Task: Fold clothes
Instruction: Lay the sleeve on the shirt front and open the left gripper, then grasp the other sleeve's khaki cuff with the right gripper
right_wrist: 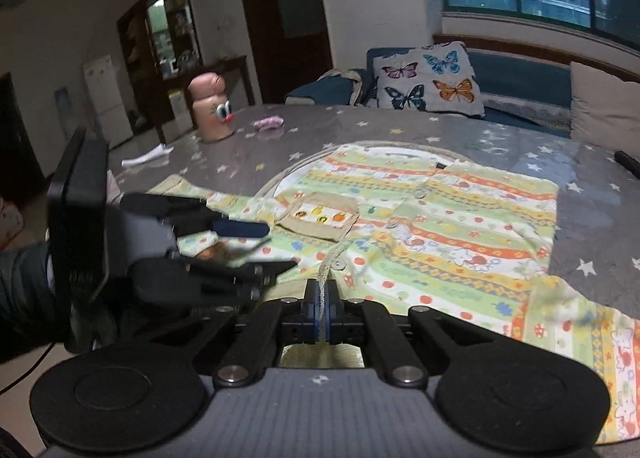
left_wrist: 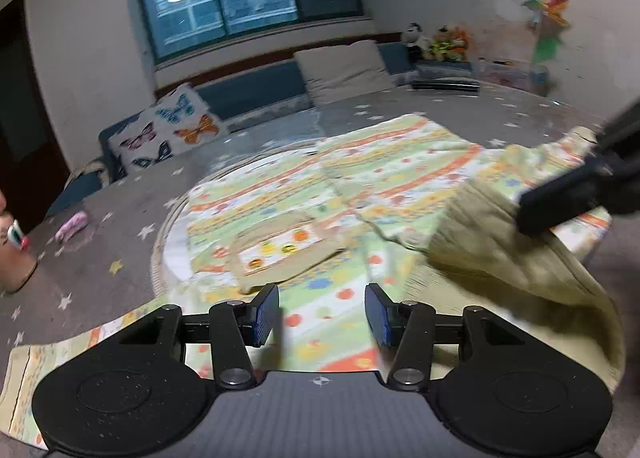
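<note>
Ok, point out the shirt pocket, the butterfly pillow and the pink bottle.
shirt pocket (right_wrist: 320,214): right wrist view, on its printed middle strip.
butterfly pillow (right_wrist: 430,77): right wrist view, on its centre.
pink bottle (right_wrist: 212,107): right wrist view, on its body.

The left gripper (left_wrist: 322,316) has its two blue-padded fingers (left_wrist: 266,316) spread wide apart, with nothing between them, and points forward and a little down. The right gripper (right_wrist: 321,312) has its jaws pressed together on a thin edge of fabric. A dark sleeve (right_wrist: 24,290) shows behind the left gripper.
</note>
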Motion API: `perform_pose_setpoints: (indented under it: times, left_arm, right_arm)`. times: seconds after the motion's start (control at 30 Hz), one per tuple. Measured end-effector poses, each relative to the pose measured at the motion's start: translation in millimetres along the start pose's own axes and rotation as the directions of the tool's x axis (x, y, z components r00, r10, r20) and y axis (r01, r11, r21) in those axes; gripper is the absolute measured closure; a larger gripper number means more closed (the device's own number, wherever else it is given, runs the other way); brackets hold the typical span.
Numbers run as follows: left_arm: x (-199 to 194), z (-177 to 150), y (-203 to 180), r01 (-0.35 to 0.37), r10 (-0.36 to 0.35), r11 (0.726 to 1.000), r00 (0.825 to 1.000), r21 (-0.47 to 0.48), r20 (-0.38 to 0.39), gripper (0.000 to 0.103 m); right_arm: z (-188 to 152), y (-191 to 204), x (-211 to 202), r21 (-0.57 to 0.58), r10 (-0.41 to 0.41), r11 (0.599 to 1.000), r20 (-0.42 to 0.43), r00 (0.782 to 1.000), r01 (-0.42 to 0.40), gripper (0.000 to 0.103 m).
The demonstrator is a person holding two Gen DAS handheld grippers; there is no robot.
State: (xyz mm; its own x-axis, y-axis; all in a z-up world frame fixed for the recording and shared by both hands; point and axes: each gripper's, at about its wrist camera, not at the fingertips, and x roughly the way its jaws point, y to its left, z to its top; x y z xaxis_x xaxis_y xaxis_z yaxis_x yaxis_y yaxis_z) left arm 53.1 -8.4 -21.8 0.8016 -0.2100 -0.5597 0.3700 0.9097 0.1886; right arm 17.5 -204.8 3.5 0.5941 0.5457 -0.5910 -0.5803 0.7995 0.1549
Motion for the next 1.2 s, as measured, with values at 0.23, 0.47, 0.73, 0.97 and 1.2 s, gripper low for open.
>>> perform_pose_setpoints:
  times: [0.23, 0.47, 0.73, 0.97, 1.2]
  left_arm:
    - [-4, -3, -9, 0.023, -0.023, 1.000, 1.000, 0.009, 0.014, 0.052]
    - [-16, -9, -7, 0.031, -0.031, 0.999, 0.999, -0.011, 0.026, 0.051]
    - [-38, -21, -10, 0.055, -0.054, 0.998, 0.998, -0.022, 0.039, 0.051]
    - [-64, -8, 13, 0.017, -0.008, 0.996, 0.996, -0.093, 0.093, 0.050]
    - [-54, 15, -6, 0.090, -0.077, 0.991, 0.988, -0.102, 0.131, 0.051]
  right_arm:
    - [-3, 3, 4, 0.005, 0.020, 1.000, -0.002, 1.000, -0.020, 0.101]
    - [-1, 11, 2, -0.029, 0.069, 0.997, -0.009, 0.998, -0.069, 0.094]
    - [4, 7, 15, -0.024, 0.041, 0.999, -0.008, 0.999, -0.041, 0.094]
    - [-18, 23, 46, -0.153, 0.002, 0.988, -0.101, 0.995, -0.018, 0.085]
    - [-28, 20, 29, -0.125, -0.016, 0.992, -0.074, 0.997, 0.007, 0.072]
